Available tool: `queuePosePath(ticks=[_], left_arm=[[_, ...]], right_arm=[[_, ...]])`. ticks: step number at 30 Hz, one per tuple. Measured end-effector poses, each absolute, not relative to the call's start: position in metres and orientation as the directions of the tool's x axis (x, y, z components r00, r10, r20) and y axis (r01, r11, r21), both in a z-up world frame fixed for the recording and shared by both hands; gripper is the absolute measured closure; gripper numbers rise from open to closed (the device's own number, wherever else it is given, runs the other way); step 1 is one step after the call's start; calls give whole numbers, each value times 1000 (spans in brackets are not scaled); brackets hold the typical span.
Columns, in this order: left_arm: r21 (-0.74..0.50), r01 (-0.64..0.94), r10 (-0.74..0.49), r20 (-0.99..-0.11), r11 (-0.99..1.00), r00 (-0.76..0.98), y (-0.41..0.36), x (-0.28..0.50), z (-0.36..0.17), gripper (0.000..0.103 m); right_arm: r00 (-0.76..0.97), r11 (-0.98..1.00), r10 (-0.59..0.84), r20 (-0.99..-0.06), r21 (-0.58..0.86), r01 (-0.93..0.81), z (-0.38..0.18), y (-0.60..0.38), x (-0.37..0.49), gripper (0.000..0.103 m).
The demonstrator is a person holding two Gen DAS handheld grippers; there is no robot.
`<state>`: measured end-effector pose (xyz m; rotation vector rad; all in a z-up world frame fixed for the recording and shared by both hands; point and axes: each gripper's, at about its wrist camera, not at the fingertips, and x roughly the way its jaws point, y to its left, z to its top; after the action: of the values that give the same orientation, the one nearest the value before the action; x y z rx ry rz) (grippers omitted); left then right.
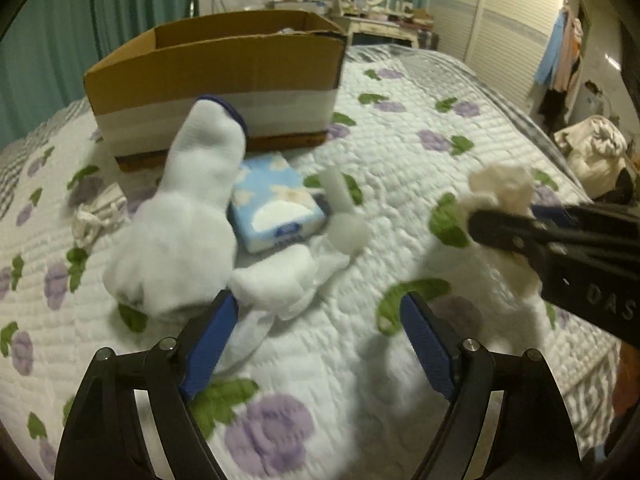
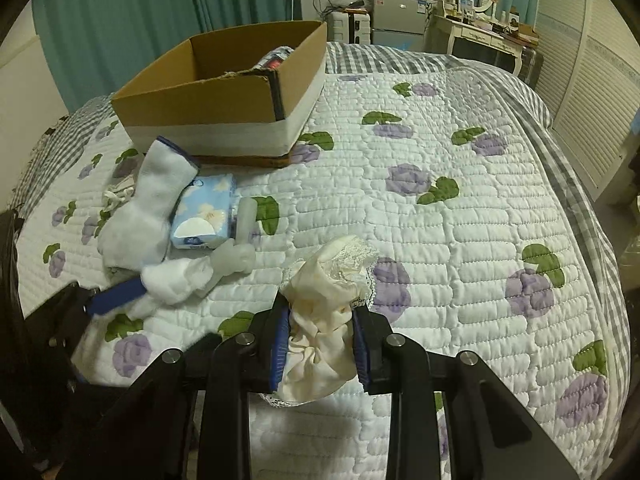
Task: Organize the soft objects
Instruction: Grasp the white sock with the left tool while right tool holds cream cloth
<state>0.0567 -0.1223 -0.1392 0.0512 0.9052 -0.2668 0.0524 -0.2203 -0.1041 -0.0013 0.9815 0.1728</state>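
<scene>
Quilted bed point(image 2: 460, 220) below me: my right gripper point(image 2: 320, 344) pinches cream lace cloth point(image 2: 324, 304); my left gripper point(image 1: 316, 344) (seemingly empty) gapes beside 1 white sock point(image 1: 180, 232).

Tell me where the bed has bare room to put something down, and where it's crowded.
Free: the wide stretch of quilt right of the cardboard box, out to the gingham edge, and the patch below the left gripper. Crowded: in front of the box, where the white sock, tissue pack and white cloth bunch together.
</scene>
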Motion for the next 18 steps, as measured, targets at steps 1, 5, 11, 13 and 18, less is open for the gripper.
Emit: queuePosePath(ticks=[1, 5, 11, 13, 18], left_arm=[[-79, 244, -212, -783, 967, 584, -119, 60, -140, 30], [-95, 228, -213, -790, 969, 575, -112, 69, -144, 49], [-100, 208, -203, -798, 973, 568, -104, 69, -144, 63], [-103, 211, -208, -797, 972, 567, -103, 66, -143, 63], [-91, 216, -202, -797, 972, 569, -105, 57, -136, 66]], right_arm=[[541, 986, 145, -828, 78, -145, -106, -221, 53, 76], [532, 985, 151, -833, 81, -152, -113, -221, 58, 76], [523, 981, 159, -838, 76, -176, -118, -217, 59, 76], [521, 982, 161, -838, 81, -173, -119, -218, 60, 76], [526, 980, 170, -833, 88, -177, -113, -215, 56, 76]])
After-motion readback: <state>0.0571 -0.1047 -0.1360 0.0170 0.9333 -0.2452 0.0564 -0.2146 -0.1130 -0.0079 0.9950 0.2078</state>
